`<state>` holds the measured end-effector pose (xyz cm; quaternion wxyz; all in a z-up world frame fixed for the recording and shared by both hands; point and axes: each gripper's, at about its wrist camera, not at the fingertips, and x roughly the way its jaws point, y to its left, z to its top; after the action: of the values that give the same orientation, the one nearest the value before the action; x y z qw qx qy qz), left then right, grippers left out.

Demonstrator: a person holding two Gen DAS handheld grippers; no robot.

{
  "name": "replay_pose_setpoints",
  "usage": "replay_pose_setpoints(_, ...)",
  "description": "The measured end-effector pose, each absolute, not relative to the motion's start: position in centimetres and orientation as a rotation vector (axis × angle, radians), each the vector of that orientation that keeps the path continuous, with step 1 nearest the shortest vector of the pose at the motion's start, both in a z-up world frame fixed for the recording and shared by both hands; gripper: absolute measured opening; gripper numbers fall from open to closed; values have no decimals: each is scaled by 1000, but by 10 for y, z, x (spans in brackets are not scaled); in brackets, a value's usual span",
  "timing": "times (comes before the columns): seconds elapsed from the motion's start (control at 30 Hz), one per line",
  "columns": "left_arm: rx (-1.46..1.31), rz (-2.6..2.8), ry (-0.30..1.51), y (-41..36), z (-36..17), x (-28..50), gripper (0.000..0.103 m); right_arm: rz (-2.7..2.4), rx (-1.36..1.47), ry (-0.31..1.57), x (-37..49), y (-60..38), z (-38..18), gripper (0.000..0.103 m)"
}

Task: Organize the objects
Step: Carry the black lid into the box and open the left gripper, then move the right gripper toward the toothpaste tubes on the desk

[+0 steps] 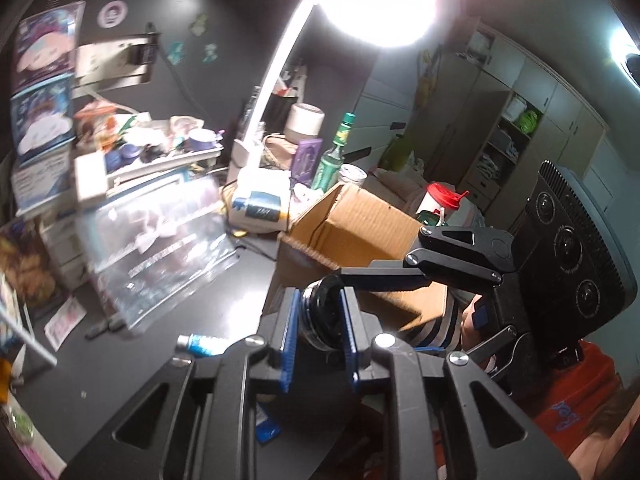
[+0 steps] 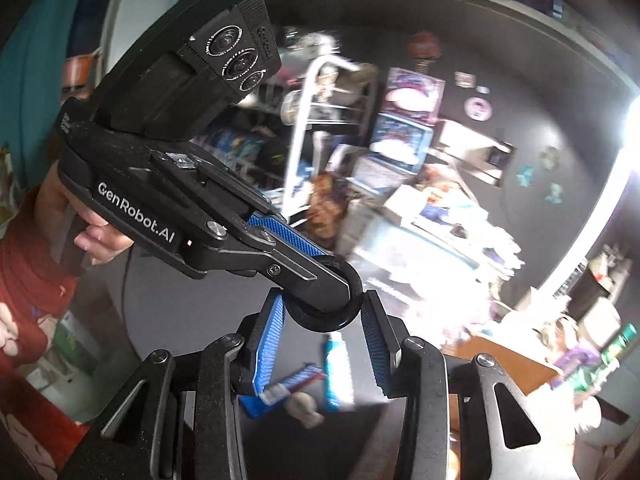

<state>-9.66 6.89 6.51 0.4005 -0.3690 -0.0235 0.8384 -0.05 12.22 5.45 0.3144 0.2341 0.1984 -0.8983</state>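
One black round lid (image 1: 320, 314) was held on edge between both grippers above the dark desk (image 1: 224, 288), no long axis, flat face toward the right gripper (image 2: 323, 334). Glossy, ridged rim. Left gripper (image 1: 319, 328) was clamped on it; right's pads stood apart around it. One cardboard box (image 1: 360, 224) beyond, one blue tube (image 2: 336, 372) below.

Left gripper (image 1: 319, 322) holds a disc (image 1: 320, 316) between its fingers, above the desk (image 1: 224, 276). Box (image 1: 352, 232) lies just ahead of it; right gripper (image 1: 456, 256) reaches in from ahead-right, over the box. Tube (image 1: 200, 345) lies on the desk to the left. Lamp (image 1: 260, 184) and bottle (image 1: 332, 156) stand behind the box.
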Motion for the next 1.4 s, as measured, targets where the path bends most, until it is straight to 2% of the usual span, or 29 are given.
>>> replay_pose_setpoints(0.47,-1079,1970,75,192,56,-174,17,-2506,873,385,-54,228,54,35)
replay_pose_setpoints(0.83,-1188,1938,216,234,26,-193,18,-2466,1119,352,-80,257,25,35)
replay_pose_setpoints(0.9,-1181,1946,244,237,26,-190,23,-2463,1136,373,-80,257,23,35)
replay_pose_setpoints(0.93,-1168,1954,258,237,28,-188,38,-2463,1142,392,-78,256,22,35)
replay_pose_setpoints(0.97,-1143,1968,264,235,32,-185,57,-2464,1143,410,-78,255,22,39)
replay_pose_setpoints(1.0,-1111,1985,269,233,37,-181,65,-2471,1138,436,-76,254,23,44)
replay_pose_setpoints(1.03,-1078,1999,275,230,42,-177,72,-2484,1126,462,-72,254,23,58)
replay_pose_setpoints(1.07,-1054,2013,280,226,47,-173,77,-2489,1115,473,-70,254,24,63)
replay_pose_setpoints(1.13,-1023,2049,282,217,56,-168,83,-2491,1103,492,-65,254,26,63)
replay_pose_setpoints(1.4,-957,2188,203,161,77,-148,84,-2508,1054,493,-57,249,39,63)
